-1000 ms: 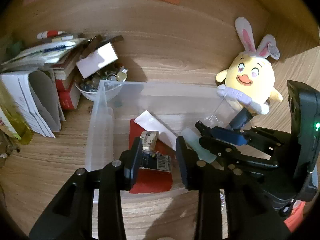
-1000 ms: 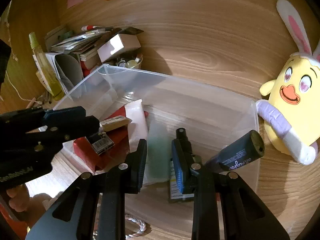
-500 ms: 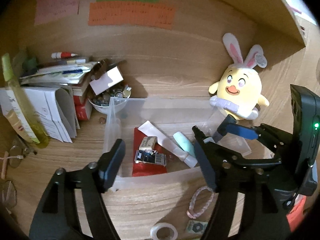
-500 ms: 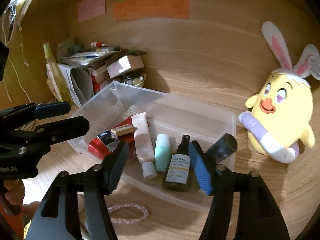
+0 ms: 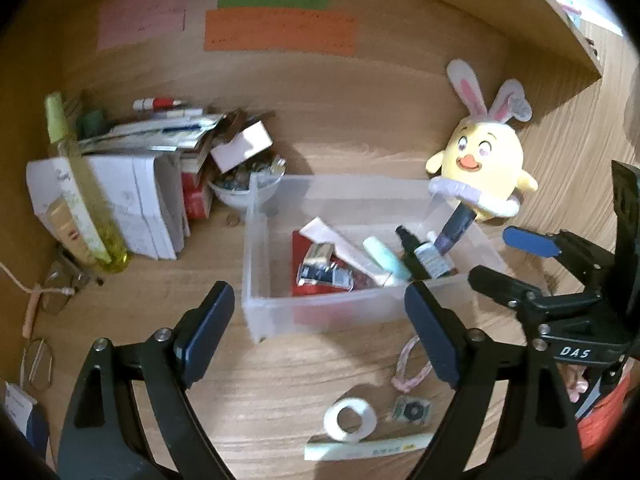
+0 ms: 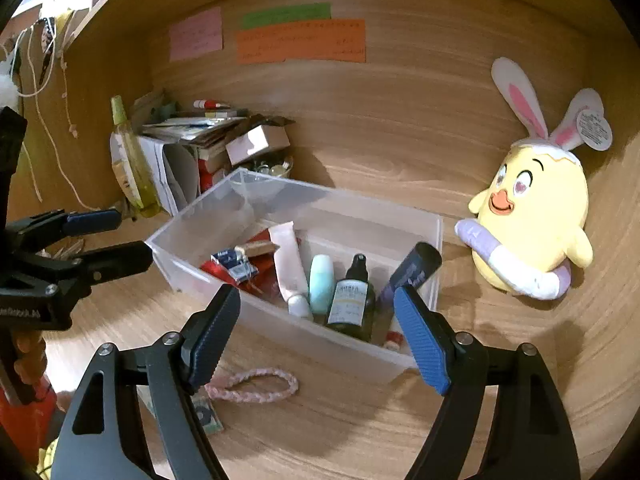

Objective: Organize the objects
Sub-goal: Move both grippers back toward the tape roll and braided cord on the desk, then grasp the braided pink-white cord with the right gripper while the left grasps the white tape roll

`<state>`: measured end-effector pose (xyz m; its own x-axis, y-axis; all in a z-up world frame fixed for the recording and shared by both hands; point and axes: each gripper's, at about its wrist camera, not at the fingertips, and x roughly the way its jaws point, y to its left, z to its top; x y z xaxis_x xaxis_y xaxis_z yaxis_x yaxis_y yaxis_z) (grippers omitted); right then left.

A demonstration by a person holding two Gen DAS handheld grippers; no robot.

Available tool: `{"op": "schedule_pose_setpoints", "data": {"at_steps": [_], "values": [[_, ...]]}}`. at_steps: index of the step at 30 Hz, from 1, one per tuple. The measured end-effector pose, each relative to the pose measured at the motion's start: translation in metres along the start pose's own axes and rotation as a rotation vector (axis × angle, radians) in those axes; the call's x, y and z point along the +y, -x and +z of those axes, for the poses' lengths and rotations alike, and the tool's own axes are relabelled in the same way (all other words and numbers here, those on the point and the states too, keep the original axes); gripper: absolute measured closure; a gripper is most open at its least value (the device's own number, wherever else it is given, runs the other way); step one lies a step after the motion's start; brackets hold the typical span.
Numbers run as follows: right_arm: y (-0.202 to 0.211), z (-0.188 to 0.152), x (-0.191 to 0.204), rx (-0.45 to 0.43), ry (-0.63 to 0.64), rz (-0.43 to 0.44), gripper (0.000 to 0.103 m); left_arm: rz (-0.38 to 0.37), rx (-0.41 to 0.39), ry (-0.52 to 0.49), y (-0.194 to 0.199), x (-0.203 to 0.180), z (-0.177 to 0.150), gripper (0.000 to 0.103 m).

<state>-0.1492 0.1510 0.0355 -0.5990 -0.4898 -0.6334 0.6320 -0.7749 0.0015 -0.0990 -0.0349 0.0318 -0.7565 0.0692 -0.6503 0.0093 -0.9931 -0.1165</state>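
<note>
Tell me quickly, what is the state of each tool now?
Left tool: open, holding nothing.
Right tool: open, holding nothing.

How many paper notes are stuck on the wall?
3: a pink note on the left, a green note to its right, and an orange note just below the green one. None seem hidden.

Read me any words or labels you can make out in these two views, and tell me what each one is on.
"DAS": white letters on the right gripper body, left wrist view.
Sticky notes, dark bottle label, plush toy tag, left gripper lettering: too blurred to read.
</note>
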Motion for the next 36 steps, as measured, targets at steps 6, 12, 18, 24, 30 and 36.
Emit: {"op": "schedule_pose_setpoints", "data": {"at_steps": [6, 12, 18, 24, 30, 36], "values": [[-0.006, -0.017, 0.002, 0.044, -0.006, 0.020, 0.026, 0.003, 0.050, 0.008, -0.005, 0.006, -0.018, 0.015], [-0.020, -0.033, 0.007, 0.105, -0.024, 0.049, 0.026, 0.002, 0.089, -0.009, -0.009, 0.002, -0.037, 0.015], [-0.036, -0.046, 0.021, 0.171, -0.002, 0.093, 0.025, -0.008, 0.146, -0.025, -0.014, 0.001, -0.061, 0.015], [-0.049, -0.054, 0.041, 0.223, 0.061, 0.123, 0.023, -0.020, 0.195, -0.036, -0.016, 0.002, -0.084, 0.015], [-0.066, -0.056, 0.044, 0.265, 0.070, 0.084, 0.023, -0.030, 0.210, -0.050, -0.019, -0.002, -0.092, 0.015], [-0.075, -0.056, 0.035, 0.288, 0.047, 0.064, 0.023, -0.047, 0.221, -0.061, -0.029, -0.007, -0.090, 0.015]]}}
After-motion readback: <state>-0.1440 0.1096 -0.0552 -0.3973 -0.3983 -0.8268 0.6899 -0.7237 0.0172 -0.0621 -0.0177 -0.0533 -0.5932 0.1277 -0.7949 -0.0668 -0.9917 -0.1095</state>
